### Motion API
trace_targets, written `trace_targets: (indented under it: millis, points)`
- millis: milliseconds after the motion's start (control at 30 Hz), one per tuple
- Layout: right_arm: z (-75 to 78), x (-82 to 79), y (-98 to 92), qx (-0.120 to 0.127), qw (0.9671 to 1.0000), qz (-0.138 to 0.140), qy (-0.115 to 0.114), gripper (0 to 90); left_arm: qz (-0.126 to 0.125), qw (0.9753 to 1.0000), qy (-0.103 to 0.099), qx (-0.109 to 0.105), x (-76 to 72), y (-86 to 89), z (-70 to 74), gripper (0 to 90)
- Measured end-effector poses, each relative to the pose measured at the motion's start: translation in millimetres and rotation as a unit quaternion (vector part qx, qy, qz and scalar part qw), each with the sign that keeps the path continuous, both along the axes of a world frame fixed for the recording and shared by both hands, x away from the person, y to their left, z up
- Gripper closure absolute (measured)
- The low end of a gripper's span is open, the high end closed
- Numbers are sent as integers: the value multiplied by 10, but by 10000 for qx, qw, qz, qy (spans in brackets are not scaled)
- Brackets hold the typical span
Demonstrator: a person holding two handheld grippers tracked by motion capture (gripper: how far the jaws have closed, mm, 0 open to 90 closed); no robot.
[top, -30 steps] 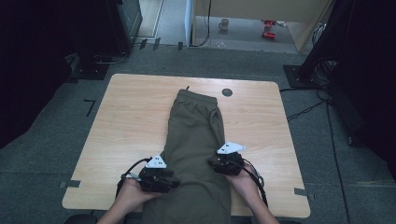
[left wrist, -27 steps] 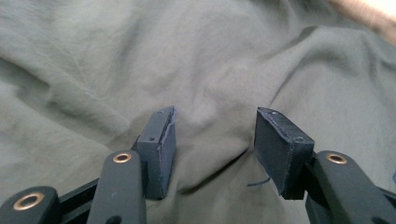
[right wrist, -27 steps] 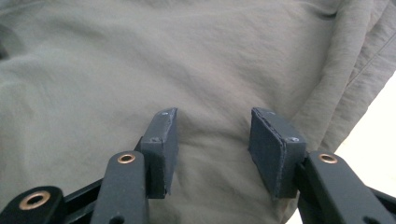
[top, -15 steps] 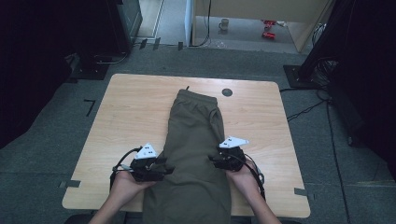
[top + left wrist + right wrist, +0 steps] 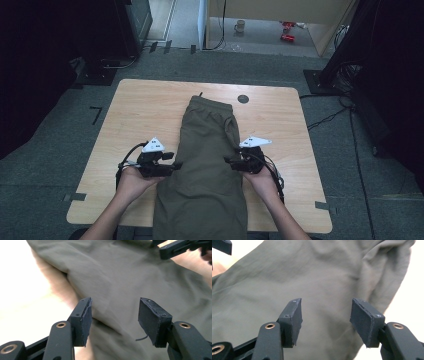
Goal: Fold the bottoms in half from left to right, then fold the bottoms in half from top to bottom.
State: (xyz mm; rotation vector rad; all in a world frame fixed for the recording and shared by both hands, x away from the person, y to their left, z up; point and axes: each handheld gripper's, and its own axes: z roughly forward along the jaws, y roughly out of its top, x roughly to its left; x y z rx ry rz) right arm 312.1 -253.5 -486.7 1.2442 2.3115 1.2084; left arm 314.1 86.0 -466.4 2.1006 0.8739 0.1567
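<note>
Folded olive-green cloth trousers point(image 5: 207, 165) lie lengthwise between both grippers on the pale wooden table point(image 5: 135, 115). The left gripper point(image 5: 170, 166), jaws spread, hovers at their left edge; the right gripper point(image 5: 231, 161), jaws likewise spread and holding nothing, faces it from the opposite edge.

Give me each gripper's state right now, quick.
Left gripper: open, holding nothing, jaws apart at the left edge of the olive trousers.
Right gripper: open, holding nothing, jaws apart at the trousers' right edge.
</note>
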Motion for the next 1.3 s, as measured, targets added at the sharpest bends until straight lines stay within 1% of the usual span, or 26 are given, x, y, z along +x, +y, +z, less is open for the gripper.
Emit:
trace_targets:
  millis: [33,67,100,167,200,267,333,367,433,500,600,700,733,767,867,933,1000,1067,1133,1200,1267,1300]
  points:
    - [6,23,-10,-14,10000,-29,-58,419,24,10000,-7,15,49,0,12,451]
    - [15,63,-21,-68,10000,-33,-38,412,53,10000,-14,40,100,2,23,451]
    - [23,105,-30,-119,9999,-37,-3,407,62,10000,-46,20,166,9,25,452]
    - [50,189,-64,-159,9998,-96,-19,404,82,9999,-52,52,273,22,24,455]
    - [63,226,-79,-141,9998,-120,-2,401,87,9999,-73,13,323,33,26,459]
    - [80,288,-107,-70,9998,-167,-23,398,130,9999,-40,-38,417,45,38,460]
    - [94,377,-129,-13,9998,-186,82,391,111,9999,-113,-39,484,40,61,460]
    - [95,414,-137,-2,9998,-187,67,391,87,9999,-121,-46,515,33,72,459]
    - [99,477,-137,15,9997,-206,128,391,78,9999,-144,-38,570,20,91,458]
    - [99,539,-130,-18,9998,-194,109,391,45,9999,-99,-66,639,6,109,459]
    - [131,641,-107,12,9996,-248,117,391,46,9999,-78,-98,757,-27,126,460]
    - [158,752,-97,20,9995,-291,88,392,59,9997,10,-227,886,-84,151,460]
    - [166,797,-98,62,9995,-296,119,391,34,9997,-26,-244,924,-112,159,460]
    - [176,833,-101,93,9994,-319,96,392,16,9997,-46,-250,945,-128,161,459]
    - [202,904,-101,66,9994,-340,73,392,-19,9997,-99,-237,1039,-195,168,456]
    - [224,963,-97,48,9994,-344,59,389,-43,9997,-185,-125,1099,-241,170,453]
    - [251,1010,-97,-9,9993,-362,37,388,-27,9999,-160,-54,1158,-277,178,451]
    - [270,1042,-101,1,9993,-381,-17,385,-31,9999,-135,-33,1229,-320,206,451]
    - [288,1090,-98,-12,9992,-403,17,378,-16,9997,-218,-83,1282,-346,227,454]
    - [294,1130,-96,-35,9992,-407,-54,378,0,9997,-233,-8,1346,-379,246,456]
    - [287,1153,-102,9,9988,-462,-164,381,-6,9995,-294,-72,1395,-393,247,457]
    - [280,1164,-104,29,9986,-489,-189,381,40,9995,-296,-60,1438,-407,254,457]
